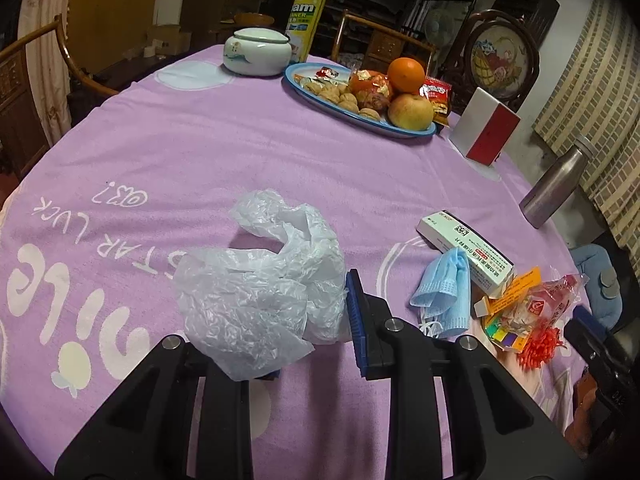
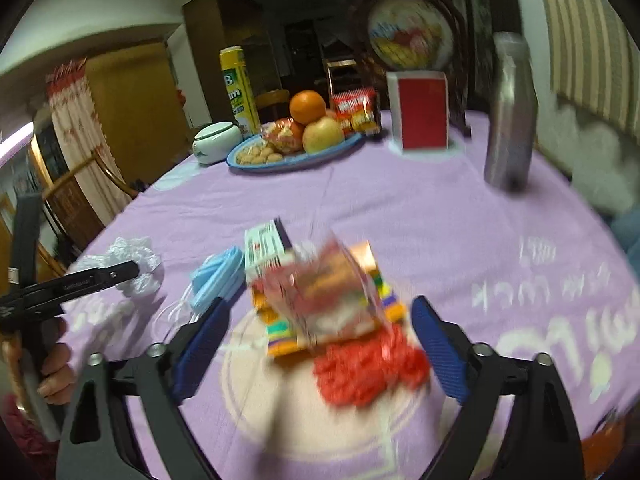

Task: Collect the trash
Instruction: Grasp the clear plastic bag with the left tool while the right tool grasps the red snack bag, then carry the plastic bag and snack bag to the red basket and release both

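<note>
Left wrist view: the left gripper is clamped on a crumpled clear plastic bag, which bunches up over its left finger and sits low over the purple tablecloth; taking the blue fruit plate as the landmark, the bag is well on the near side of it, close to the camera; the trash pile is nearer than the plate too, off to the right: a blue face mask, a white medicine box touching it, then a crinkly snack wrapper and a red mesh net; a steel bottle stands right of the plate

Right wrist view (blurry): the right gripper is spread wide, nothing pinched; the wrapper and red net lie between its blue pads, untouched as far as the blur lets on; all of it well nearer than the plate; mask and box just left of the wrapper; the other gripper and bag sit further left, a hand on its handle
</note>
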Demonstrator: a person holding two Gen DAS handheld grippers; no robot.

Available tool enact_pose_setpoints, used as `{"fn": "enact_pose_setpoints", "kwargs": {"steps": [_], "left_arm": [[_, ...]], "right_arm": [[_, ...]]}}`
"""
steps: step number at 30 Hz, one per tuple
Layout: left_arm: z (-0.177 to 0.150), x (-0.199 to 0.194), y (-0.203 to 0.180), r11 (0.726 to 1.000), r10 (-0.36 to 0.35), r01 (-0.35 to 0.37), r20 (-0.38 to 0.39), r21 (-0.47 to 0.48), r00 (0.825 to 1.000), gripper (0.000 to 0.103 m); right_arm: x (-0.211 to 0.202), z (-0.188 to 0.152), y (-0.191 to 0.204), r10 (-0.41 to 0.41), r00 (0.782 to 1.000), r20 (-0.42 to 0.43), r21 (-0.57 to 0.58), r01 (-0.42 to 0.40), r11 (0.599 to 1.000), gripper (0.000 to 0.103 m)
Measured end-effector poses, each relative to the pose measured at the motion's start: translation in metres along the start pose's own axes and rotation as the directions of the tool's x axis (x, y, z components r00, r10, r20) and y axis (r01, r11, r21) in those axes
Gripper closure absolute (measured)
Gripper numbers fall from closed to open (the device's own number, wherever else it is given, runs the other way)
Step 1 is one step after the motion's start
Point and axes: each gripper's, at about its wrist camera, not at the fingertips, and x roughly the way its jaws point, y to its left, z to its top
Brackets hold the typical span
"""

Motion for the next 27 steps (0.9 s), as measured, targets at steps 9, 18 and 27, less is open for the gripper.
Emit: {"fn": "enact_pose_setpoints", "kwargs": {"steps": [9,18,27], "left_arm": [[-0.001,0.003,-0.003,1.0,-0.002,0.002,-0.018,0.019,1.0,0.075],[-0.002,0.001,-0.003,1.0,0.011,-0.011,0.001,0.026,1.0,0.075],[-0.007,-0.012,0.001,1.0,0.016,-0.017,0.043,0.012,0.999,0.075]], "right_arm": [[0.026,0.003,0.006,-0.091,0.994,-0.057,-0.085,0.086,0.993,0.091],[-0.014,0.009,-0.013,0.087,0.993,0.083,0.038,-0.09,0.995,0.099],[-0.017,0.004,-0.005,0.125,0.99,0.068,0.011,-0.126,0.992,0.099]]}}
